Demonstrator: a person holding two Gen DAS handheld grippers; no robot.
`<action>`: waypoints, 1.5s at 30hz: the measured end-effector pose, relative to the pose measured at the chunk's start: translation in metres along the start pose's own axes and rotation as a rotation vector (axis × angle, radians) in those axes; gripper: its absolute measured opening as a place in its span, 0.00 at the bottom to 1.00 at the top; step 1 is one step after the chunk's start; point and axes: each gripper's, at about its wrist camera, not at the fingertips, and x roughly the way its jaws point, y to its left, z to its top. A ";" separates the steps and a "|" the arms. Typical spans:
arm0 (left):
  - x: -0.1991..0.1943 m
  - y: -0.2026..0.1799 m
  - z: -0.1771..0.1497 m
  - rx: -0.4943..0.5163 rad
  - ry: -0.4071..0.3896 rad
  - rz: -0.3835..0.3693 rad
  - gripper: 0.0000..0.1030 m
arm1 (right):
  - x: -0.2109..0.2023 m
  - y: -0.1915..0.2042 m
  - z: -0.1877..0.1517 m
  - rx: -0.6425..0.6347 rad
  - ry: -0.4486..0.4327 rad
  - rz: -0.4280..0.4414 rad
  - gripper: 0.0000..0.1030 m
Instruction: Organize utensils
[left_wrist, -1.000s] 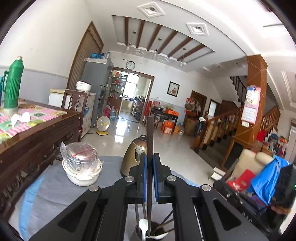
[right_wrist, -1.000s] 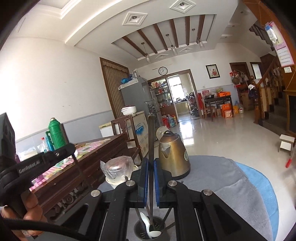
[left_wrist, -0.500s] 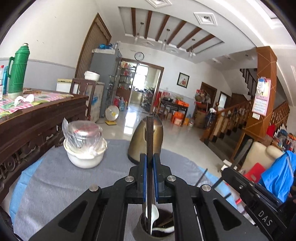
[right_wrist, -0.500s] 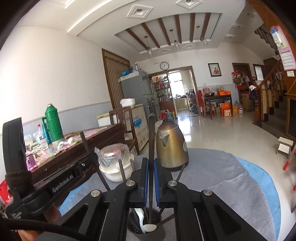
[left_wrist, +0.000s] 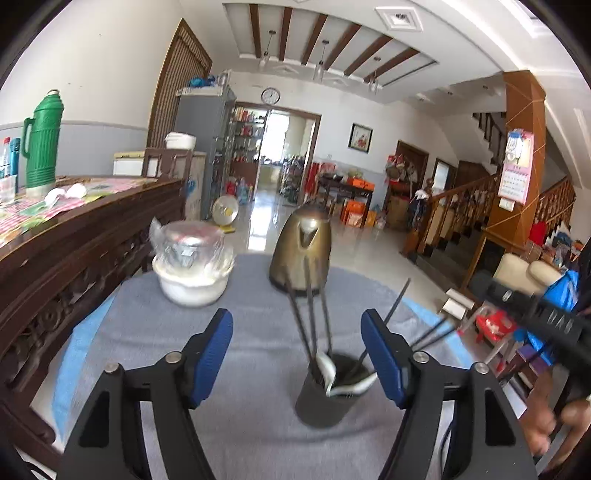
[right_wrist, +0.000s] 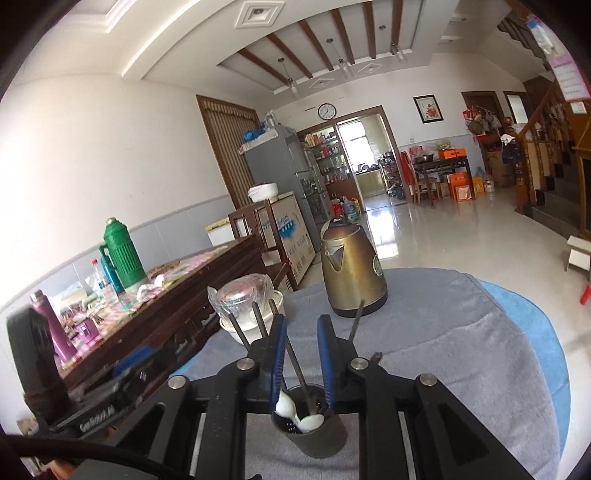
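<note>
both chopsticks dropped, both tongs let go

now that the two tongs have spread apart, the chopsticks they were pinching half a second ago stand loose in the dark cup (left_wrist: 325, 395) on the grey cloth (left_wrist: 255, 332). a second back each pair of jaws was clamped tight on a dark stick held upright over that cup; that grip is gone on both sides. by my reckoning this pair of utensils is filed, and the job moves on to whatever is left lying out, though i see no stray utensils from where these cameras look.

the left tongs (left_wrist: 297, 360) gape wide, blue pads well apart, touching nothing, with the cup just ahead and slightly right between them. the right tongs (right_wrist: 303, 363) are parted only a little; one chopstick (right_wrist: 295, 363) leans up through the gap, and i can't tell whether it brushes a pad, but it is not squeezed.

inside the cup sit several chopsticks (left_wrist: 310, 325) fanned outward and white spoons (left_wrist: 351, 386). beyond it, far on the cloth, a brass kettle (left_wrist: 301, 254) stands, and a white bowl (left_wrist: 192, 286) with a plastic-wrapped lid sits to the far left.
</note>
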 end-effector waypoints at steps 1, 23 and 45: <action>-0.002 0.000 -0.004 0.002 0.013 0.013 0.79 | -0.005 -0.001 -0.001 0.009 -0.003 0.004 0.24; -0.075 -0.029 -0.043 0.104 0.108 0.327 0.90 | -0.086 0.001 -0.049 0.024 0.039 -0.077 0.61; -0.163 -0.050 -0.036 0.177 -0.012 0.443 0.97 | -0.167 0.046 -0.064 -0.077 0.041 -0.152 0.65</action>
